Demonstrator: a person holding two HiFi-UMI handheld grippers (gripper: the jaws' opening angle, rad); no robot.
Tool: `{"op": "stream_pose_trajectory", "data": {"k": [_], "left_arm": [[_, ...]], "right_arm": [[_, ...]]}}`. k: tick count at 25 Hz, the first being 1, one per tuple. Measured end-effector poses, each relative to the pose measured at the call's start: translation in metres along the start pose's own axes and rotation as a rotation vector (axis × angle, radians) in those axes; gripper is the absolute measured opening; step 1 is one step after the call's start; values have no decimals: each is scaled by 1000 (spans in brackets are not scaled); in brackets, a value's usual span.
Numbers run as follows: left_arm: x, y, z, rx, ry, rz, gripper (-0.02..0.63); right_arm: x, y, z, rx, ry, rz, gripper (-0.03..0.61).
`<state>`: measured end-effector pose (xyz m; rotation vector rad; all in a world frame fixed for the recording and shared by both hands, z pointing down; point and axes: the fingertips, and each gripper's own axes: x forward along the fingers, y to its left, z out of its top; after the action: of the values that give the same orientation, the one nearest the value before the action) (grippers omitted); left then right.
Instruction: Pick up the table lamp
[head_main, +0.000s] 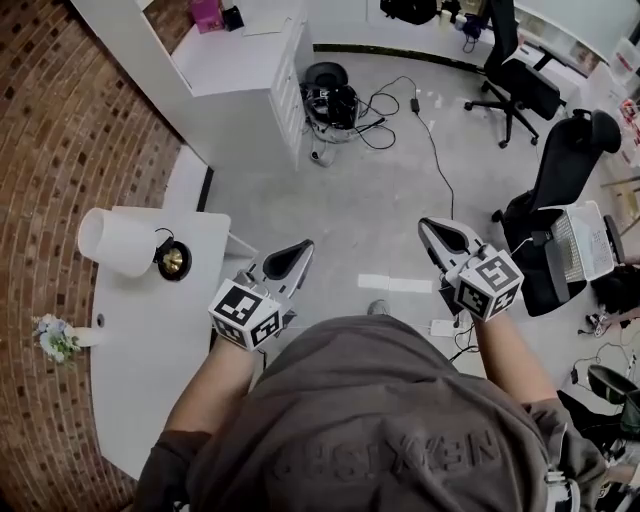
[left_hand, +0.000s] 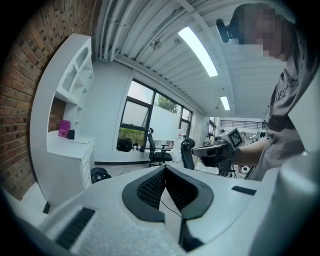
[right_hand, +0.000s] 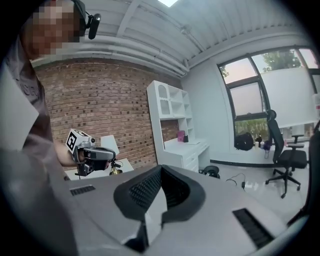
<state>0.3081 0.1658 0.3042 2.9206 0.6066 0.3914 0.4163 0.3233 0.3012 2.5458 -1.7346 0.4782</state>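
Left hand-held gripper (head_main: 303, 248): I read its jaws as clenched, tips meeting on nothing, just beside the edge of the tabletop (head_main: 150, 370).
Right hand-held gripper (head_main: 430, 230): clenched likewise, empty, over the floor (head_main: 380, 190).
Table lamp (head_main: 125, 243): on the tabletop near the brick wall (head_main: 60, 150), apart from both hand-held grippers as I see it.
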Motion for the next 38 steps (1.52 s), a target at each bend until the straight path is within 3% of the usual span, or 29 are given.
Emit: {"op": "stream_pose_trajectory", "data": {"k": [7, 12, 19, 28, 29, 31, 32, 38], "left_arm": [[67, 12, 13, -4, -15, 51, 3], [75, 32, 10, -4, 0, -6, 3], [64, 53, 13, 17, 11, -108, 3], [59, 57, 12, 8, 3, -125, 3], [58, 56, 12, 9, 4, -125, 3], [56, 55, 10, 5, 1, -115, 3], [55, 56, 9, 3, -1, -109, 3], [36, 68, 3, -24, -21, -42, 3]], "right_arm": [[20, -65, -2, -44, 30, 45, -6], [39, -61, -14, -11, 38, 13, -6], [42, -45, -21, 26, 34, -113, -6], [42, -38, -20, 22, 37, -130, -5], [43, -36, -21, 20, 39, -118, 7], [48, -30, -22, 3, 58, -78, 167], [51, -27, -23, -12, 68, -59, 202], [76, -12, -18, -76, 100, 32, 222]]}}
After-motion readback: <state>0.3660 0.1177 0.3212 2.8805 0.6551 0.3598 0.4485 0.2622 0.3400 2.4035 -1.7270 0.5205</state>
